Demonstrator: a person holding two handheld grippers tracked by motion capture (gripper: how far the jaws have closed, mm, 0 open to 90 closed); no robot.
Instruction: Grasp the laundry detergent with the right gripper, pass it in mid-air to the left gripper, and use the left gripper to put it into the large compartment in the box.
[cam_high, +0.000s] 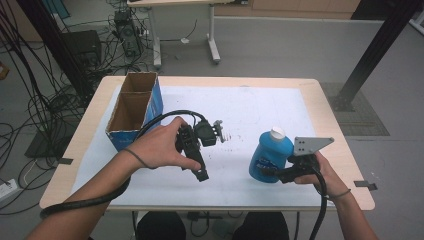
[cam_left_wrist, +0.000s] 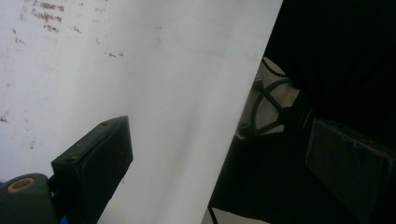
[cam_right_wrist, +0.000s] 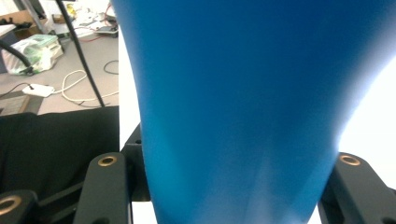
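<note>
1. Nearest us, in the high view, the right gripper (cam_high: 272, 172) sits at the table's near right, held by the right hand (cam_high: 325, 172). Its jaws are closed on the lower body of the bottle (cam_high: 270, 157); in the right gripper view we see one jaw at each flank of the bottle (cam_right_wrist: 243, 107), pressed against it.
2. The bottle is blue with a white cap (cam_high: 277, 133). It stands roughly upright on the white sheet (cam_high: 260, 107), right of centre.
3. To its left, well apart from it, we see the left hand (cam_high: 160, 145) holding the left gripper (cam_high: 200, 172) above the sheet, jaws pointing toward the near edge. In the left gripper view its jaws stand wide apart with nothing between them, over the sheet (cam_left_wrist: 140, 70) edge.
4. Farther back, at the far left of the table (cam_high: 320, 95), stands an open cardboard box (cam_high: 132, 107) with two compartments and a blue outside.
5. Beyond the table, cables (cam_high: 40, 100) lie on the floor.
</note>
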